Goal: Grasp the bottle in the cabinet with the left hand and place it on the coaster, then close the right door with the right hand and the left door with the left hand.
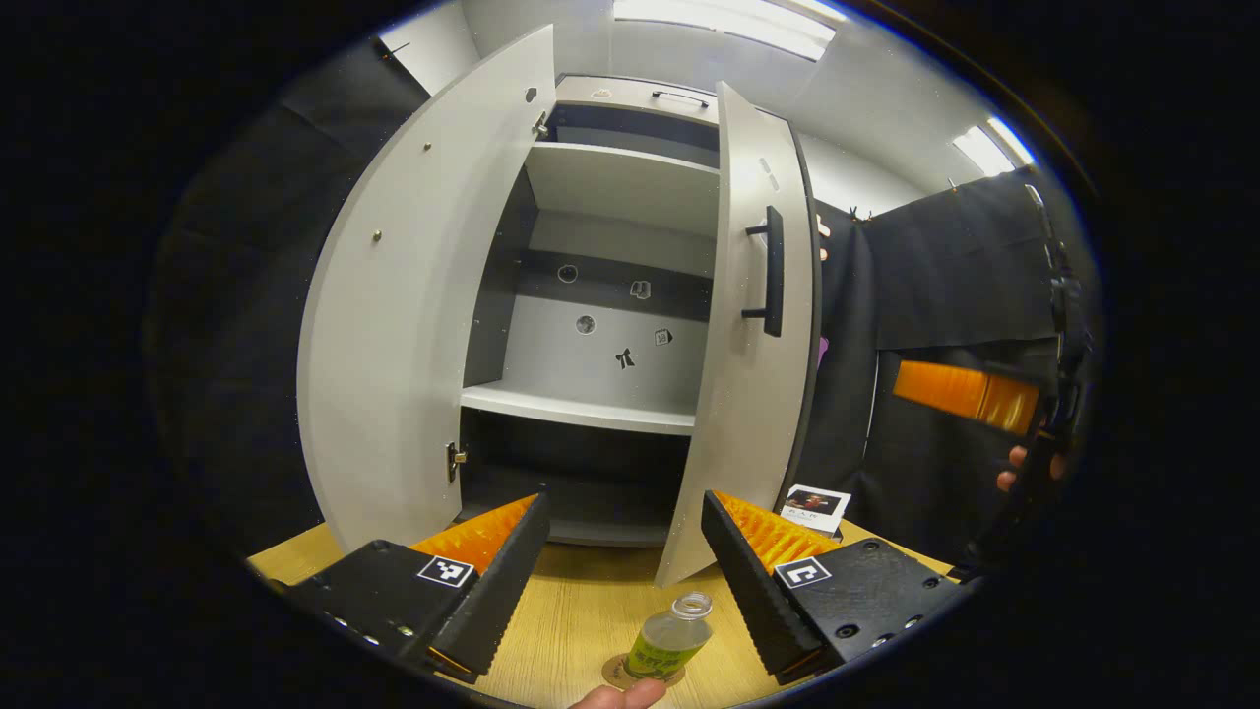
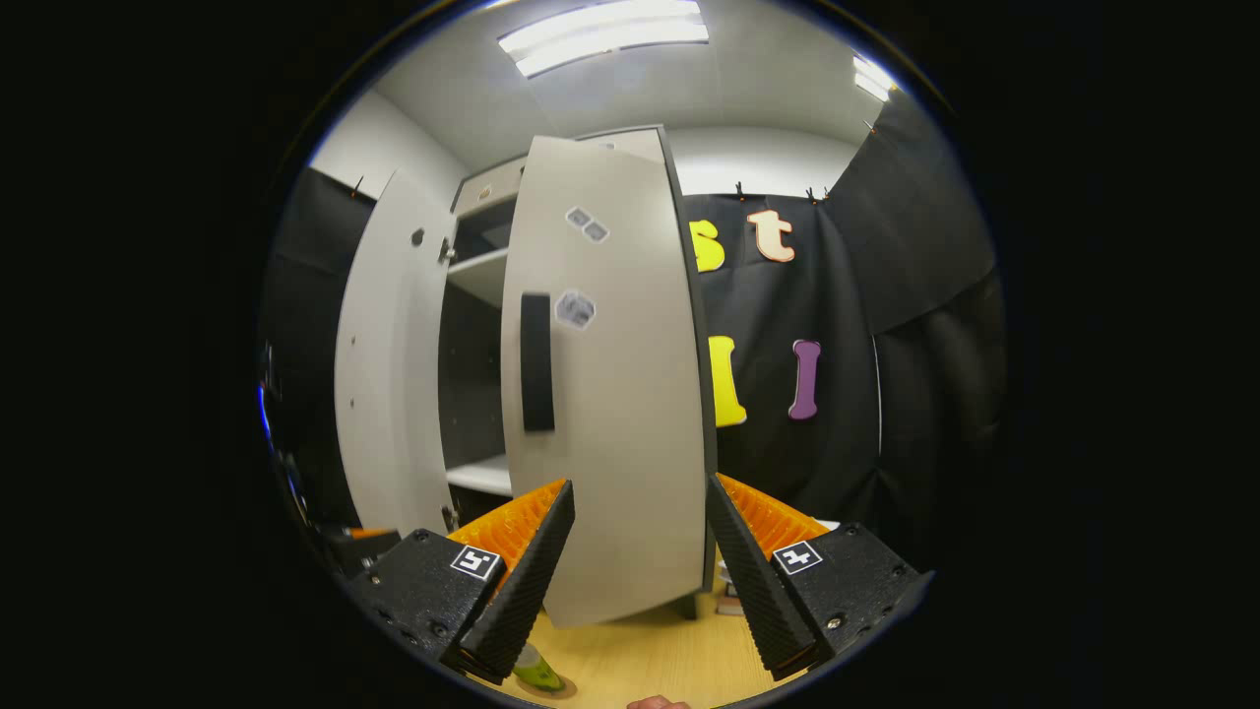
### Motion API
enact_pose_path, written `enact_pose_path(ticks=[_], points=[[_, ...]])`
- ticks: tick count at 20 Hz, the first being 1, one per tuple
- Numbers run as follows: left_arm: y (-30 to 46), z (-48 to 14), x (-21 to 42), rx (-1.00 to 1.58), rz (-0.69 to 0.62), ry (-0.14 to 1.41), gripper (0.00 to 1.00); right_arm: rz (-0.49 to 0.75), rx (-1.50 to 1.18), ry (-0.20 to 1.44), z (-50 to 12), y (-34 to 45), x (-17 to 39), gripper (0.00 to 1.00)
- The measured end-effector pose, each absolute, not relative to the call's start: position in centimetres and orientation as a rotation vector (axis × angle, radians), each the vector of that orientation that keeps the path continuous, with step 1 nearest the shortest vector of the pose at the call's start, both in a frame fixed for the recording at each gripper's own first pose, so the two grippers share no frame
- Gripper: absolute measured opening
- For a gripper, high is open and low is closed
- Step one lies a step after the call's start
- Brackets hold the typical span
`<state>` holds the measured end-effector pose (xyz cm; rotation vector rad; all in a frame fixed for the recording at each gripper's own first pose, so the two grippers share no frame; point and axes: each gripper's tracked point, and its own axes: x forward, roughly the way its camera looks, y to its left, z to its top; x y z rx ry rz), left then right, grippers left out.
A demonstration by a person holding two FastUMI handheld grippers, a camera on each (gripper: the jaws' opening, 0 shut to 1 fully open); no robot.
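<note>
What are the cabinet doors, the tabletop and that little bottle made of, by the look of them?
Cabinet doors: likely laminated board, going by the smooth matt grey faces and dark edge band. Tabletop: looks like wood or wood-look laminate, pale with a fine straight grain. Bottle: clear and see-through at the neck, with a green label, so probably plastic, though glass is possible. It stands on a round coaster that seems to be cork or card.

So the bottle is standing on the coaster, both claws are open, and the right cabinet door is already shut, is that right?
Not quite. The right door is not shut: it stands ajar, as the right gripper view shows. The rest holds: the bottle stands on the coaster, and the left claw and the right claw are both open.
</note>
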<state>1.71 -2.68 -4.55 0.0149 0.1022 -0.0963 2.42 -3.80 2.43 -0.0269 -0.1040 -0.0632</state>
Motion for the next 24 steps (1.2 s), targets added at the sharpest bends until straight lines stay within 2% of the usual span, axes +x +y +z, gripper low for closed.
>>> enact_pose_path(ticks=[2, 4, 6, 7, 10, 14, 20, 21, 24], points=[[-3.1, -4.7, 1.7, 0.014, -0.111, 0.109, 0.95, -0.082, -0.079, -0.084, -0.3, -4.1, 2.2, 0.83], [-3.7, -5.0, 1.6, -0.005, -0.13, 0.134, 0.95, -0.049, -0.088, -0.032, -2.4, -2.8, 2.4, 0.83], [-4.0, -3.8, 1.2, -0.049, -0.145, 0.123, 0.99, -0.014, -0.064, -0.036, -2.1, -1.8, 2.7, 0.83], [-3.7, -2.8, 1.1, -0.063, -0.14, 0.1, 0.95, 0.0, -0.053, -0.049, -1.7, -1.3, 2.8, 0.83], [-1.5, 0.8, 0.6, -0.069, -0.093, 0.032, 0.95, 0.035, -0.039, -0.075, -0.9, -0.4, 3.4, 0.83], [5.1, 5.9, -1.7, -0.026, 0.069, -0.059, 0.95, 0.078, -0.04, -0.066, -1.0, 0.6, 4.2, 0.83], [18.5, 12.8, -3.0, 0.169, 0.441, -0.193, 0.95, 0.097, -0.031, -0.051, -1.3, 1.1, 4.4, 0.83], [20.3, 13.5, -2.7, 0.177, 0.495, -0.204, 1.0, 0.09, -0.03, -0.055, -1.2, 0.9, 4.3, 0.83], [23.3, 13.8, -0.2, 0.145, 0.546, -0.186, 1.0, 0.062, -0.033, -0.066, -0.8, -0.1, 3.9, 0.83]])
